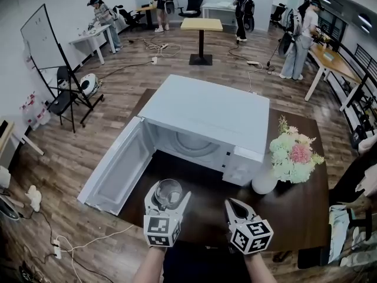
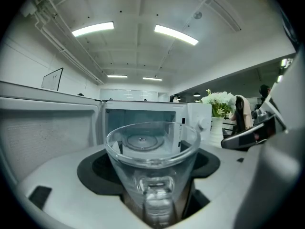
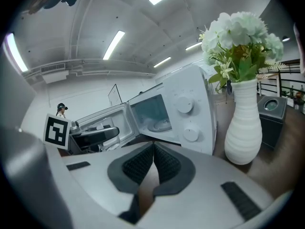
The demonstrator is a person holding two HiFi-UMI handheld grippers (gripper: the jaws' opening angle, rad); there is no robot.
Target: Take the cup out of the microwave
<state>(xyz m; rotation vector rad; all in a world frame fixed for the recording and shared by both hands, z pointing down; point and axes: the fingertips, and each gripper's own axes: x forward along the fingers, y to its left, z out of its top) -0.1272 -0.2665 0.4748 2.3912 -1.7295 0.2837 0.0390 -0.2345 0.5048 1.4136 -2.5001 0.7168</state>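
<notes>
A clear glass cup point(image 1: 168, 193) stands upright between the jaws of my left gripper point(image 1: 169, 197), which is shut on it above the dark table, in front of the microwave's open cavity. In the left gripper view the cup point(image 2: 151, 166) fills the middle, with the microwave point(image 2: 143, 123) behind it. The white microwave point(image 1: 206, 114) has its door point(image 1: 115, 167) swung open to the left; its glass turntable point(image 1: 191, 143) is bare. My right gripper point(image 1: 235, 207) hangs shut and empty to the right of the cup, its pads point(image 3: 164, 163) pressed together.
A white vase of flowers point(image 1: 266, 178) stands just right of the microwave, close to my right gripper. The dark table point(image 1: 294, 217) ends near my hands. Cables lie on the wooden floor at left. Several people work at desks far behind.
</notes>
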